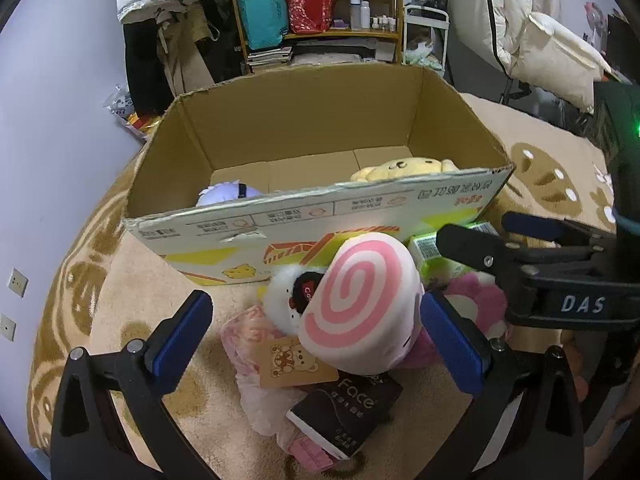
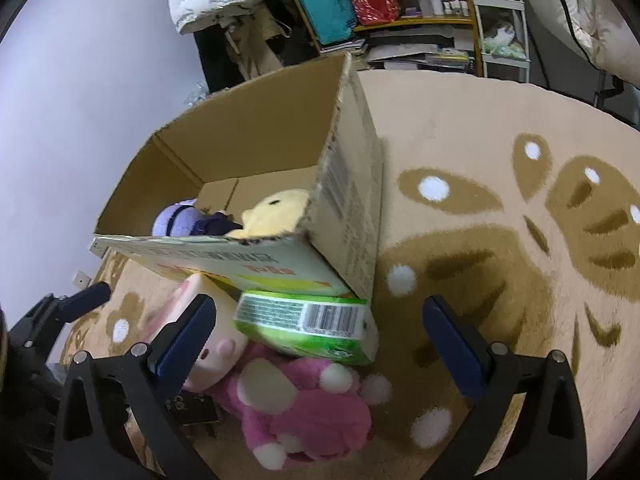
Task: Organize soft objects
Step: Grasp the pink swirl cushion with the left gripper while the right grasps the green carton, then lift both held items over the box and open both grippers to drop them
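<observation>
Pink-swirl plush (image 1: pixel 362 300) between left claw (image 1: pixel 320 338) pads

Beige patterned carpet (image 2: pixel 480 128), pale wall (image 1: pixel 60 100), cluttered wooden shelf (image 1: pixel 320 36) behind

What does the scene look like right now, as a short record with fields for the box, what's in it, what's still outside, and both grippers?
box: open cardboard box on patterned rug
inside box: yellow plush, purple plush
outside, in front: pink swirl plush, pink bear plush, green carton, black packet
left gripper: open, around the swirl plush
right gripper: open, above the bear plush
</observation>
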Tool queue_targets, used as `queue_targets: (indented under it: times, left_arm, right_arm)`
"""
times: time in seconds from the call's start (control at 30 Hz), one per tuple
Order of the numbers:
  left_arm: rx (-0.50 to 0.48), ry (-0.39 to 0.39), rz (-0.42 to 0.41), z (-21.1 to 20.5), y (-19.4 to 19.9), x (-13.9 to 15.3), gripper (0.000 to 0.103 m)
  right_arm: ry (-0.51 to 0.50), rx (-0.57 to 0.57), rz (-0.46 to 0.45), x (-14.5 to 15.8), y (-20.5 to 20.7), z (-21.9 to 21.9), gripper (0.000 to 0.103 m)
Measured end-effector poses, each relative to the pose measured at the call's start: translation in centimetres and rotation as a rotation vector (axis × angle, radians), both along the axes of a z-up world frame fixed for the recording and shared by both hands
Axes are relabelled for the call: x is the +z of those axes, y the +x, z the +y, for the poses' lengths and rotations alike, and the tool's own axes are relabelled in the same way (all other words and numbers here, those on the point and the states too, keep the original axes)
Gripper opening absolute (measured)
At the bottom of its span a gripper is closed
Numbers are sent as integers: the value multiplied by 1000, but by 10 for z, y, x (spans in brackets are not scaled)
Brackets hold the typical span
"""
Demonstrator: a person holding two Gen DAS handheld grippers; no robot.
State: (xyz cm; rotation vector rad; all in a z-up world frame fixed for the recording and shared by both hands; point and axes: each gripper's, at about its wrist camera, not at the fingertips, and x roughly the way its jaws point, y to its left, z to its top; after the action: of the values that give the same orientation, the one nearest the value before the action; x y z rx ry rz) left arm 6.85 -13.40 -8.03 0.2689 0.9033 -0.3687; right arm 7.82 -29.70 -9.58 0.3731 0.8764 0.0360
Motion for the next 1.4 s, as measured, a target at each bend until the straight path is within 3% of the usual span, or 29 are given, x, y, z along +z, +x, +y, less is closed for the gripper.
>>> queue_targets:
  times: [0.23,0.47,0.57,0.63,0.83,1.0,1.1,1.17,1.4]
  left_arm:
    - [-25,44,18,-8,0,-12,103]
    - [-32,17,44,-6,5,-16,99]
    - [-42,22,40,-7,4,-17,91]
    - [-61,18,55,-10,3,-18,77]
    - [-80,-30,124,-13,5,-23,53]
    - [-55,-64,142,-7,7,-23,45]
    - [-52,-62,133,-5,6,-22,42]
    - [-46,-61,125,-3,4,-21,39]
    - [47,-91,89,11,1,-10,33]
  right_arm:
    - [30,16,29,-7,5,2,103]
    - [61,10,47,-13,8,0,103]
    - [65,11,49,-14,9,-1,103]
    - [69,15,49,-15,9,-1,103]
    - [88,42,44,-16,14,2,103]
    - [98,58,57,-19,19,3,103]
    - [100,57,92,-25,21,1,91]
    - [115,57,113,-29,22,1,91]
    - [66,65,89,-22,18,7,88]
